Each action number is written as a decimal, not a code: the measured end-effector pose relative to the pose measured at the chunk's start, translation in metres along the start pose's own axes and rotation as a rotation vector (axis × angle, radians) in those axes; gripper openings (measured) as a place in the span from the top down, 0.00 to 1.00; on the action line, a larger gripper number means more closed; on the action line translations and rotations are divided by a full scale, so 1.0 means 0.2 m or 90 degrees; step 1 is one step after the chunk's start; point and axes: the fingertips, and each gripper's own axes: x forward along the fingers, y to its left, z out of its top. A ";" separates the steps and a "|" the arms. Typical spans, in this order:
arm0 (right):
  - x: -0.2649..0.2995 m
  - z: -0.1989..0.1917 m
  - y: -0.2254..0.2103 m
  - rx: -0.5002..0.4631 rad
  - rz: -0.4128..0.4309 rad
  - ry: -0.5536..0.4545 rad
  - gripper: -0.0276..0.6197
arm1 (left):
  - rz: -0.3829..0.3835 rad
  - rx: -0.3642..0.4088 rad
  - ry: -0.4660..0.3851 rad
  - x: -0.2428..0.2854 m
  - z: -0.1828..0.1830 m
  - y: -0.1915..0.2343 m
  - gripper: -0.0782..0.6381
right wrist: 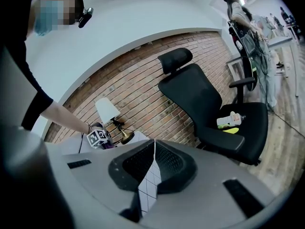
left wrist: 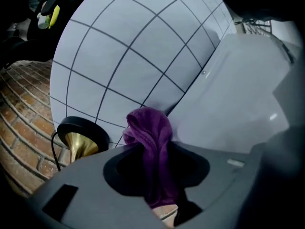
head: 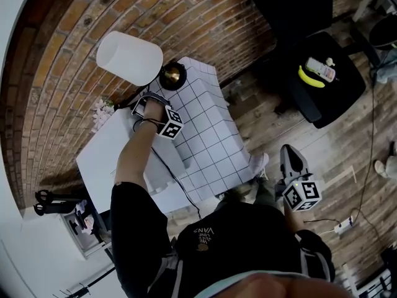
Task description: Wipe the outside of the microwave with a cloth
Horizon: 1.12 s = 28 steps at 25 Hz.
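The microwave (head: pixel 111 157) is a white box against the brick wall; in the left gripper view its smooth white face (left wrist: pixel 238 104) fills the right side. My left gripper (head: pixel 144 104) is at the microwave's far corner, shut on a purple cloth (left wrist: pixel 147 128). The cloth bulges out past the jaws of my left gripper (left wrist: pixel 152 144), and its tip lies where the microwave meets the grid-patterned tablecloth (left wrist: pixel 133 46). My right gripper (head: pixel 289 155) hangs low to the right, away from the table. In its own view my right gripper (right wrist: pixel 153 149) is shut with nothing in it.
A lamp with a white shade (head: pixel 129 58) and brass base (head: pixel 172 75) stands just behind the left gripper. The grid-cloth table (head: pixel 208 135) is beside the microwave. A black office chair (head: pixel 322 73) holds a bottle and a yellow item. A power strip (head: pixel 343 226) lies on the wooden floor.
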 end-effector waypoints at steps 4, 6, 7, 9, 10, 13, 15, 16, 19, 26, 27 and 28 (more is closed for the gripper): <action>-0.01 -0.01 0.00 -0.004 0.001 0.003 0.95 | 0.048 -0.011 0.015 0.02 -0.05 0.05 0.69; -0.01 0.00 0.01 -0.006 0.003 0.002 0.95 | 0.069 -0.018 0.012 0.01 -0.05 0.08 0.69; -0.01 -0.01 0.02 -0.006 0.005 0.001 0.95 | 0.077 -0.021 0.008 0.00 -0.04 0.08 0.69; -0.02 0.00 0.04 -0.006 0.011 -0.001 0.95 | 0.087 -0.027 -0.004 -0.03 -0.04 0.09 0.69; -0.02 0.01 0.05 -0.007 0.015 -0.003 0.95 | 0.093 -0.029 -0.010 -0.05 -0.03 0.09 0.69; -0.03 0.03 0.07 -0.012 0.027 -0.008 0.95 | 0.109 -0.036 -0.035 -0.14 0.00 0.11 0.69; -0.02 0.04 0.11 -0.018 0.040 -0.008 0.95 | 0.126 -0.044 -0.060 -0.22 0.04 0.10 0.69; -0.01 0.05 0.13 -0.022 0.049 -0.009 0.95 | 0.139 -0.051 -0.077 -0.27 0.07 0.10 0.69; 0.00 0.08 0.22 -0.038 0.078 -0.016 0.95 | 0.189 -0.089 -0.149 -0.45 0.15 0.08 0.69; 0.05 0.16 0.48 -0.100 0.154 -0.020 0.95 | 0.311 -0.198 -0.280 -0.82 0.19 -0.02 0.69; 0.05 0.17 0.52 -0.110 0.165 -0.022 0.95 | 0.329 -0.215 -0.296 -0.87 0.19 -0.05 0.69; 0.06 0.18 0.57 -0.119 0.176 -0.024 0.95 | 0.347 -0.236 -0.315 -0.92 0.17 -0.07 0.69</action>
